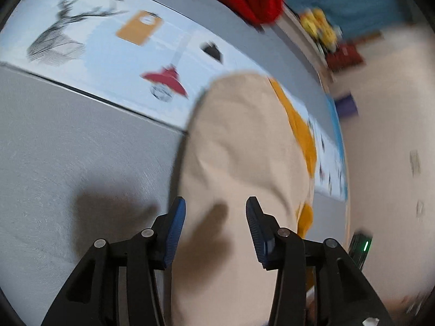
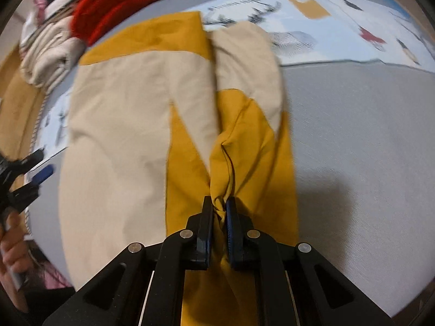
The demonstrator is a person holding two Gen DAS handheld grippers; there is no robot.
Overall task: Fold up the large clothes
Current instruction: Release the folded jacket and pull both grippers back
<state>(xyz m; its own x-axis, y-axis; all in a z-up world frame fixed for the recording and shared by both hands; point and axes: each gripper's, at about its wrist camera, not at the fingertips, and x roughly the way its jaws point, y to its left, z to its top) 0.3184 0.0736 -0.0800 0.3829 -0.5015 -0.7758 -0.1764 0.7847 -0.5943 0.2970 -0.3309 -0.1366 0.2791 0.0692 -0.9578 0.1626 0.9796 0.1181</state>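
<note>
Right wrist view: right gripper (image 2: 219, 209), fingers clamped on a bunched mustard fold of the beige-and-mustard garment (image 2: 122, 125), to carry it across; garment spread on the grey bed (image 2: 353, 135); left gripper (image 1: 216, 217), fingers apart above beige cloth, gripping nothing.

Garment (image 2: 122, 135): matt woven cloth, beige and mustard panels, creasing softly. Grey surface (image 2: 353, 135) is showing fine-ribbed matt fabric. Red item (image 2: 122, 5), upper left: coarse chunky knit. Right hand-held gripper (image 2: 219, 212): matt black plastic, blue ridged pads (image 2: 231, 231), dull metal pins.
</note>
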